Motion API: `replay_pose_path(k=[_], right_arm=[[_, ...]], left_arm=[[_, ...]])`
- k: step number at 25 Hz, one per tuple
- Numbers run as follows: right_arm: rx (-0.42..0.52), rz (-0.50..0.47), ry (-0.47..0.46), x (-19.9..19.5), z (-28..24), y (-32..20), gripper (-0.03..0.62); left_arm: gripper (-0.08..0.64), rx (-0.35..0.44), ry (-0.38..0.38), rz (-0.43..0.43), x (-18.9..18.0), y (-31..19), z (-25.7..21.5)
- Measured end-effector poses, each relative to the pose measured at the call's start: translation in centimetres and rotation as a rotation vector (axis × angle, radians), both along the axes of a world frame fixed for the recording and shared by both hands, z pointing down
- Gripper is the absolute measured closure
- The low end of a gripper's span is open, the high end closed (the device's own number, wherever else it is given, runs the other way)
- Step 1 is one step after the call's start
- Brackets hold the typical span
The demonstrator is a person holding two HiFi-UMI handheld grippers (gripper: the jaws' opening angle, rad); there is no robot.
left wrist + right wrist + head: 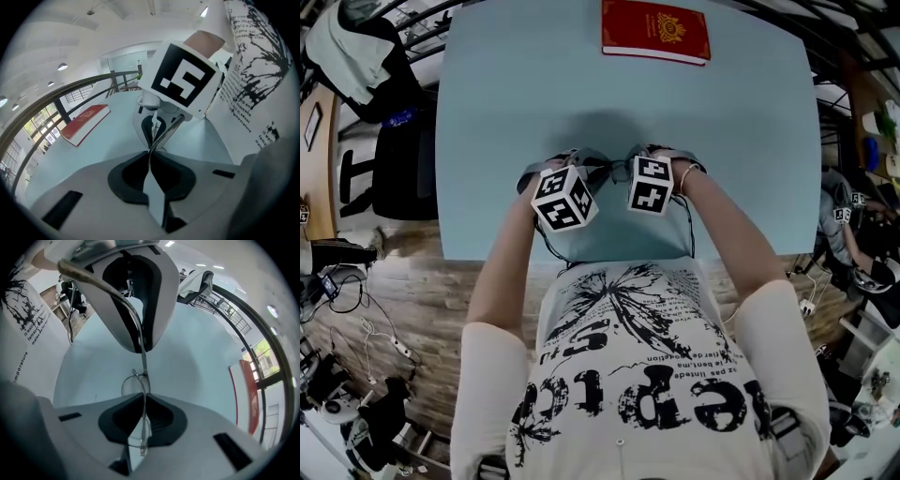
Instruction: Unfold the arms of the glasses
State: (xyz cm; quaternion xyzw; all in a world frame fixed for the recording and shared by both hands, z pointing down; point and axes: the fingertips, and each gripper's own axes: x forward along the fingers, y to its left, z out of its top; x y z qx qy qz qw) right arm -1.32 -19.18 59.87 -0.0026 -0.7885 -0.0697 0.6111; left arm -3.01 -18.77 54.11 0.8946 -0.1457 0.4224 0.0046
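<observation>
Glasses hang over the blue surface, gripped at two places: left claw pinches one thin arm (metal, stretched out straight), right claw clamps the frame.

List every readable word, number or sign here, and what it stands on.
"mperature": small print on the T-shirt, start cut off.
The shirt's big black lettering: too distorted to read.
Red book: gold cover print too small to read.
Marker cubes: patterns only, no words.
</observation>
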Motion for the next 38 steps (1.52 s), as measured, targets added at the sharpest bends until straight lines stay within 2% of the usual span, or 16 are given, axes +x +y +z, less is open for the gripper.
replay_pose_path(k=[10,16,32,38], right_arm=[[0.065,-0.015,-0.107,1.3,-4.0,0.0,0.563],[0.134,-0.011,-0.094,3.7,-5.6,-0.3,0.565],[0.185,0.153,-0.075,9.4,-6.5,-1.1,0.565],[0.192,0.22,-0.101,9.9,-6.4,-1.2,0.563]], left_arm=[[0.532,-0.036,-0.054,-0.046,-0.9,-0.3,0.4],[0.532,-0.028,-0.057,-0.054,-0.8,-0.4,0.1],[0.532,0.015,0.003,-0.13,-1.2,-0.3,0.0],[0.532,0.02,0.024,-0.158,-1.5,-0.3,0.1]])
